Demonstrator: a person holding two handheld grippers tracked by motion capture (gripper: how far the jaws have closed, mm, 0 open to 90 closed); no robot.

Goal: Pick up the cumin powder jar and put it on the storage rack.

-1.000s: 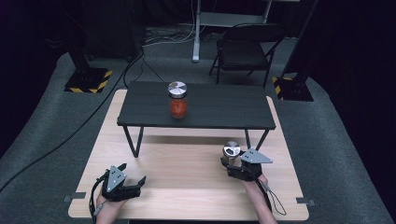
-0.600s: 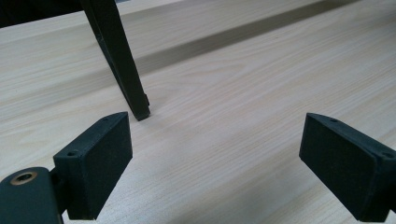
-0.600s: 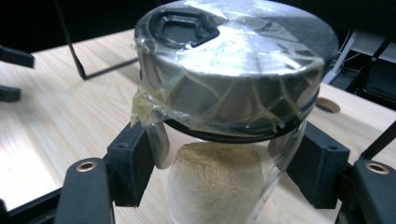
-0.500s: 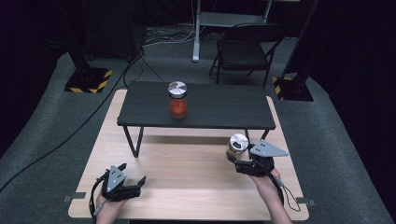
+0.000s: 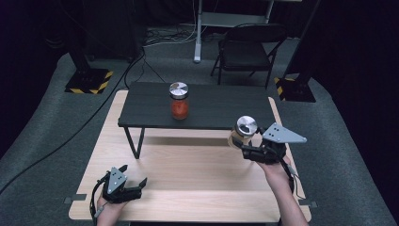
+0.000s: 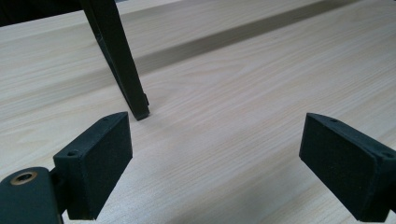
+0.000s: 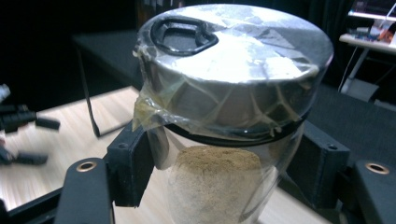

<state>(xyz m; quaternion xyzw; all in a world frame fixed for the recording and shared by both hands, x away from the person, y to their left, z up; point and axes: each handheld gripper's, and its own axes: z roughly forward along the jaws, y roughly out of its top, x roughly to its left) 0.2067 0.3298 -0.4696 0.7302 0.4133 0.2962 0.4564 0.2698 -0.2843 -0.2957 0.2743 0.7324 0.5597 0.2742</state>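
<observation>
Firmly around jar [image 7: 224,140]: right tool [image 7: 224,172].

low black metal-legged shelf [image 5: 211,108] stands on the far half of the pale wooden table [image 5: 188,165]. glass jar of red filling [image 5: 179,101] on the shelf, left of centre. glass jar of tan powder [image 5: 243,131] above the table's right side, before the shelf's front edge. black folding chair [image 5: 244,52] behind the table.

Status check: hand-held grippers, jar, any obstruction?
Right hand-held gripper shut on tan-powder jar, held above light table. Left hand-held gripper open, empty. Red jar on dark shelf; path clear.
</observation>
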